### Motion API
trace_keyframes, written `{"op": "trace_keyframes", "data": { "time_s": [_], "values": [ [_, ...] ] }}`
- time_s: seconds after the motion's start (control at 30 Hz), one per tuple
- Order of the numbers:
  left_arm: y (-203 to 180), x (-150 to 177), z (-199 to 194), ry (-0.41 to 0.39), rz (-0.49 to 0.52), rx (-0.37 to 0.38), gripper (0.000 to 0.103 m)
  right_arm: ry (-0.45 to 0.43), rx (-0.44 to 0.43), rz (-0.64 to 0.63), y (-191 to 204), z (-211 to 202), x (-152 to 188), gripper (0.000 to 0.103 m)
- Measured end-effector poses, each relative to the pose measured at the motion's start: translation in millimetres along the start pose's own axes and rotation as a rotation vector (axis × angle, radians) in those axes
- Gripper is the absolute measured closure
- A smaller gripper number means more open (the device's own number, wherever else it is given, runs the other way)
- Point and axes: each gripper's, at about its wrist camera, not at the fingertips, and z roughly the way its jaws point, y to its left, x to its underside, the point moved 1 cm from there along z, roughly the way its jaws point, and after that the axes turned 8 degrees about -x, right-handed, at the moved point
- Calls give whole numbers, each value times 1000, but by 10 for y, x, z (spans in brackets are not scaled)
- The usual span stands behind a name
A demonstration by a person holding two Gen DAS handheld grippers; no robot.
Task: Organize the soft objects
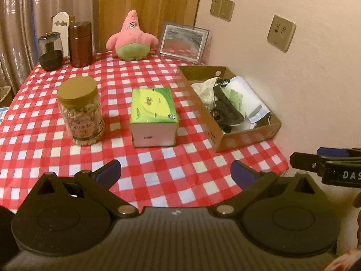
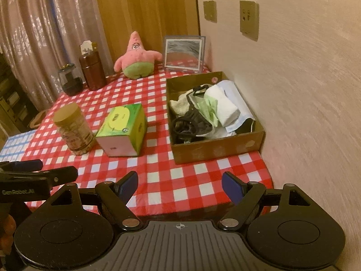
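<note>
Inventory, my two rigs over the table w/ red-check cloth [image 1: 158,171]. Item 1: cardboard box [image 2: 216,151], centre-right of right wrist view, against the wall, already holding soft goods: white rolled cloth [image 2: 222,103], crumpled green piece [image 2: 206,109], dark strappy tangle [image 2: 189,122], pale mask-like item at its right edge. Item 2: pink star plush [image 1: 132,37], upper centre of left wrist view, upright at the far edge, well apart from the box; I judge it the soft thing left out. Item 3: green tissue box [image 1: 154,117], mid-frame. Item 4: nut jar [image 1: 81,113], left of it, near but not touching. Item 5: framed pic [image 1: 183,43], just right of the plush. Item 6: brown canister [image 1: 80,44] + small dark jar [image 1: 50,52], upper left. Left gripper [image 1: 176,174]: tongs wide, nothing between. Right gripper [image 2: 179,187]: tongs wide, empty too; both hover at the near edge. Risks as I see them: a reach to the plush passes over jar + tissue box, so a low pass could tip the jar; plush sits beside the frame, so a wide grab could knock it flat; a shallow pinch on fur may slip. Grippers are close together, so they could clash.
</note>
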Motion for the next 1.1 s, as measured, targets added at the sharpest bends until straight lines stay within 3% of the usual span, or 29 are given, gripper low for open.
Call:
{"op": "trace_keyframes", "data": {
  "time_s": [0.5,1.1],
  "values": [
    [57,101,-205,-26,-2,-45,0,-22,-14,-20,155,-102,74,22],
    [34,97,-245,-32,6,-36,0,-20,-9,-17,145,-112,106,22]
  ]
}}
